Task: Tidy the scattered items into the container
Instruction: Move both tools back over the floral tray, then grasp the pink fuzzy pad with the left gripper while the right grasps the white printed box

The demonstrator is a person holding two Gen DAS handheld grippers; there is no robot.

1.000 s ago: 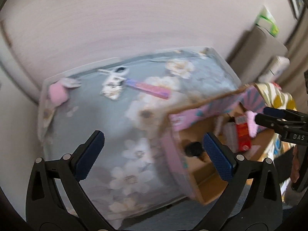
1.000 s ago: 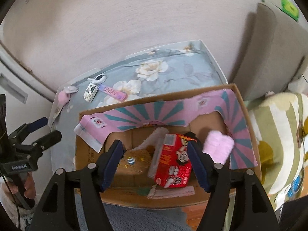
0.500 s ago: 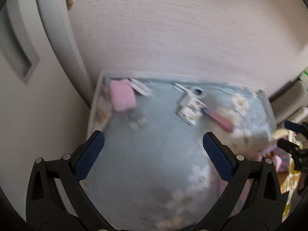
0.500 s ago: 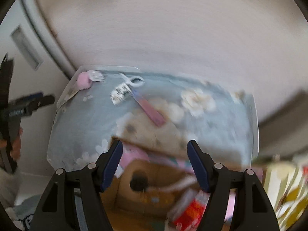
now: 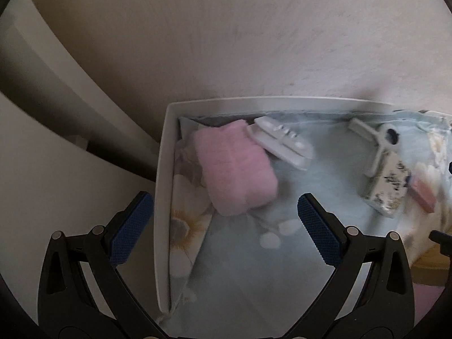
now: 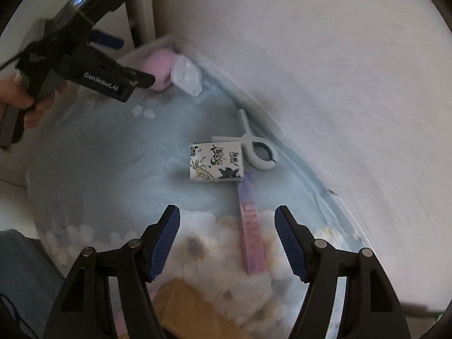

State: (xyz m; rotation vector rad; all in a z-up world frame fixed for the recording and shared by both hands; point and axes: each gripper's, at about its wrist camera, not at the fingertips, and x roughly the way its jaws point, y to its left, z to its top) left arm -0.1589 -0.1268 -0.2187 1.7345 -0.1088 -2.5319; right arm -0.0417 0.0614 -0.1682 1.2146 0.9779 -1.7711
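Both sets of tongs are wide apart and empty: the left tongs (image 5: 224, 230) hover over the pink fluffy item (image 5: 236, 169) in the far corner of the worktop (image 5: 162, 186), a white clip (image 5: 282, 144) touching it, while the right tongs (image 6: 227, 243) straddle the pink strip (image 6: 251, 234), with the printed carton (image 6: 216, 165) and white loop tool (image 6: 258, 151) just beyond at the worktop's far edge. To do it well, I'd say centre the left tongs on the pink bundle clear of the clip, and clamp the strip across its narrow width. The cardboard container (image 6: 192, 308) waits at the near edge.
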